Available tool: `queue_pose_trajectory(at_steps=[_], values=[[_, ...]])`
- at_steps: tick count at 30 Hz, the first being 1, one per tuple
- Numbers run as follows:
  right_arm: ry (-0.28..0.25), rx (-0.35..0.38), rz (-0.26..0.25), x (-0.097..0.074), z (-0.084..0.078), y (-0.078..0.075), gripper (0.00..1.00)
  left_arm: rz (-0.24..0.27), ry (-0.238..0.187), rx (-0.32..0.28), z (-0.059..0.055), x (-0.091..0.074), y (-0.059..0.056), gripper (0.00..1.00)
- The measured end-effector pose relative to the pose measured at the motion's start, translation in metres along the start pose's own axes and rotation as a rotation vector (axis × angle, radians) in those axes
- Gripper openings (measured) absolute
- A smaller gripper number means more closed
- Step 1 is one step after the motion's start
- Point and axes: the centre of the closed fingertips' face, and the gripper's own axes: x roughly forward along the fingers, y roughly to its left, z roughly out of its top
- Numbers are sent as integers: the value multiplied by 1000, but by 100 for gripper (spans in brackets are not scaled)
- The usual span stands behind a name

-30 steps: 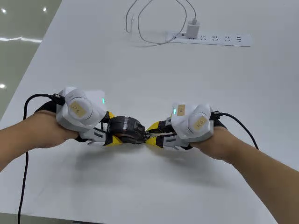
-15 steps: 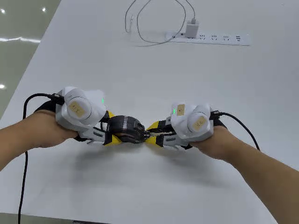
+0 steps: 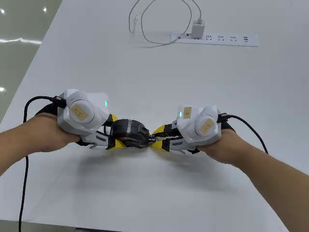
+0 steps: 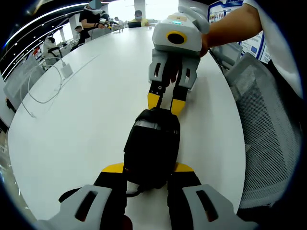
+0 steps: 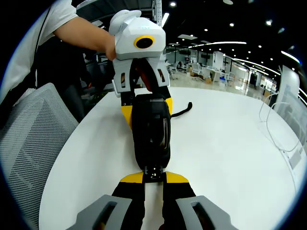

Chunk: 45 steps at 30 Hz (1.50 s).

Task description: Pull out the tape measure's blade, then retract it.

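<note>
Head view: the tape (image 3: pixel 129 134) lies on the table (image 3: pixel 193 77), low at centre. From its 9 o'clock the left gripper (image 3: pixel 117 140) clamps the case. At its 3 o'clock the right gripper (image 3: pixel 158 139) pinches the hook (image 5: pixel 153 173), jaws narrow. I judge step 1 is starting, with the blade not yet out. The next move needs a straight pull toward 3 o'clock with the case held firm.

My head view looks forward and down on the table (image 3: pixel 145 72) from above, with the power strip (image 3: pixel 215 38) at the far edge and the work low in frame. My left gripper view sits low and close behind its own jaws, facing along the tabletop past the tape (image 4: pixel 152 148) to my right gripper (image 4: pixel 166 104). My right gripper view faces the opposite way, close on the same tape, with my left gripper (image 5: pixel 146 111) beyond. All three share the tape and the table around it
</note>
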Motion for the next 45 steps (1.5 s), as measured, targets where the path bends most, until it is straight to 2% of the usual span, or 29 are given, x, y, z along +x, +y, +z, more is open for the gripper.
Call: queue_pose_trajectory(at_steps=[6, 45], values=[[8, -7, -2, -1, -1, 1, 9, 0, 2, 3, 0, 0, 0, 27], [78, 21, -47, -50, -37, -3, 8, 1, 5, 1, 0, 1, 0, 27]])
